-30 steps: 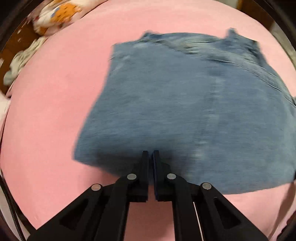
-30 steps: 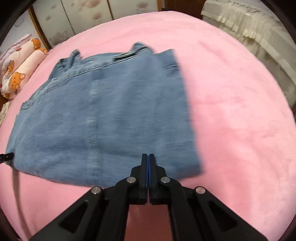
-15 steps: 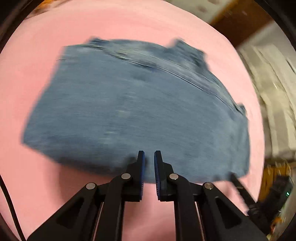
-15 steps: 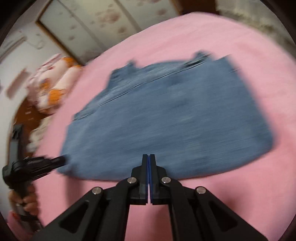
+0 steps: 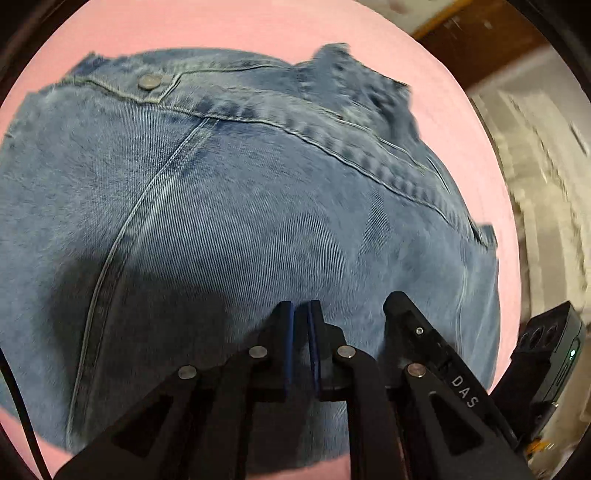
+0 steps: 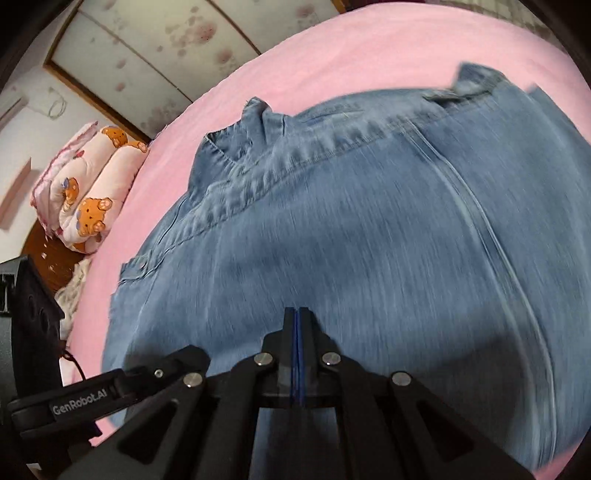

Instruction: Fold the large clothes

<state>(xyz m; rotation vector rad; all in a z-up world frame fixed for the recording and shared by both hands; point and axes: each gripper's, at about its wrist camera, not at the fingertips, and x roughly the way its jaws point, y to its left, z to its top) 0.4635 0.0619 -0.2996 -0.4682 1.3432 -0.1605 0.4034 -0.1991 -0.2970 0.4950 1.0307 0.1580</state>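
Note:
A folded blue denim garment (image 5: 236, 206) lies flat on the pink bed cover (image 5: 229, 26); it also fills the right wrist view (image 6: 369, 236). My left gripper (image 5: 302, 314) hovers low over its near middle, jaws a narrow gap apart and empty. My right gripper (image 6: 299, 314) is shut and empty, low over the denim's near edge. The right gripper's finger shows in the left wrist view (image 5: 417, 328), just right of my left one. The left gripper shows in the right wrist view (image 6: 110, 391) at lower left.
A rolled pink bear-print quilt (image 6: 88, 188) lies at the far left of the bed. Wardrobe doors (image 6: 155, 48) stand behind the bed. White frilled fabric (image 5: 546, 192) hangs to the right past the bed's edge.
Both grippers have come down and forward from the near edge onto the denim and drawn close together. The left jaws have opened a small gap.

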